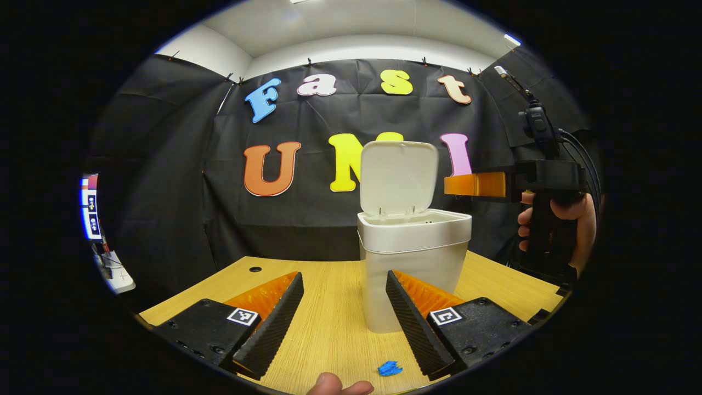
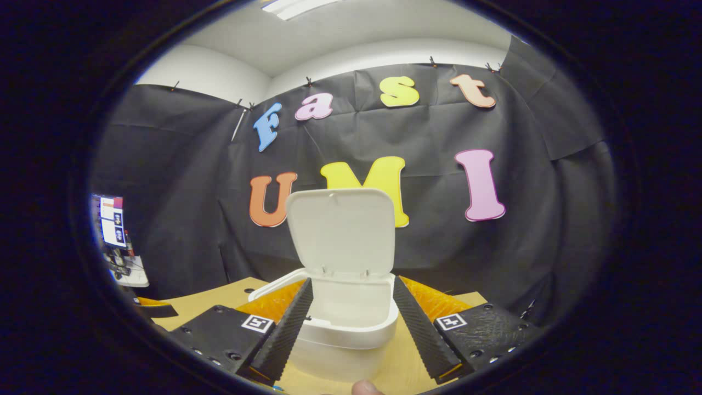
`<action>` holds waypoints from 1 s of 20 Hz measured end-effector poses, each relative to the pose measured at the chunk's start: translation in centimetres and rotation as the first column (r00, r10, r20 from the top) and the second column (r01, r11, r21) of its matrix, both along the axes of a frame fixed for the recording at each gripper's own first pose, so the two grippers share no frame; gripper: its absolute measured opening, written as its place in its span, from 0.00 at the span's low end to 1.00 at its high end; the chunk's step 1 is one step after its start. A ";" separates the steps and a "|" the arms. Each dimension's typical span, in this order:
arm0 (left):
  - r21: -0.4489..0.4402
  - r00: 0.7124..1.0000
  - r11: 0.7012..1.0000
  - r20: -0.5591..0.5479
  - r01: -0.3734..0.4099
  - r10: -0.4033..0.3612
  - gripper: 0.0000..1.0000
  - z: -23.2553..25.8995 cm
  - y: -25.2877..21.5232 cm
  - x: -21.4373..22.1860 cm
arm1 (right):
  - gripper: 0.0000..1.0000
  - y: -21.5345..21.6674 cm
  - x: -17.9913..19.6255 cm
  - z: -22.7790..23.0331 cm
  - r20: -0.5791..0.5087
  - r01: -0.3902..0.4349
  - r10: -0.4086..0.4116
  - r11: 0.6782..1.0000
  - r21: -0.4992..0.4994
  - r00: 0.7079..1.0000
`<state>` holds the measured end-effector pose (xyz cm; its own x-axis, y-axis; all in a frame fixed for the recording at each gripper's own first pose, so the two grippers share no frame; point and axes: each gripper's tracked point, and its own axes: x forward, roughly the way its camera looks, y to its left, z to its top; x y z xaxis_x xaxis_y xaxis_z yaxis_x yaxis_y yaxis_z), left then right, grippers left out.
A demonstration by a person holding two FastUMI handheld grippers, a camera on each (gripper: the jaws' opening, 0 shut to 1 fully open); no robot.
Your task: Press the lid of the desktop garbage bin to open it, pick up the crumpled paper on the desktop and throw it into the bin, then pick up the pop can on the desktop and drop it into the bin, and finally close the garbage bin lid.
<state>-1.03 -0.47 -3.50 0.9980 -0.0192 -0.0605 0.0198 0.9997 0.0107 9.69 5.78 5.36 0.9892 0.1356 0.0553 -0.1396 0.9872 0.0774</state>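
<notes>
In the left gripper view, the left gripper was spread and empty above the wooden desktop, facing the garbage bin, whose lid stood upright. In the right gripper view, the right gripper hung spread and empty over the bin's open mouth.

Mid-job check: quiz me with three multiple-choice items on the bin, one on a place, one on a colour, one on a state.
1. Where does the right gripper hover?
A. beside the raised lid, above the bin's rim
B. flat on the desk
C. inside the bin

2. What colour is the small scrap on the desk?
A. red
B. blue
C. green

3. The bin lid is:
A. shut
B. off, lying on the desk
C. open, standing upright

Answers: 1 A, it hangs level with the lid. 2 B, scrap is blue. 3 C, lid stands on its hinge.
</notes>
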 end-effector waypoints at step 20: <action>-0.095 0.969 0.995 -0.241 0.035 -0.057 0.98 -11.1 -4.4 -2.5 | 0.94 -4.3 -9.9 -10.6 -0.031 0.085 -0.085 0.996 -0.008 0.996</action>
<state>-3.48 -4.90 -14.58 0.9514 -0.0806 -0.2973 0.0565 0.9944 -0.0889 -0.21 1.53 -5.28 0.9984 0.0515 0.0235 -0.0531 0.9959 0.0735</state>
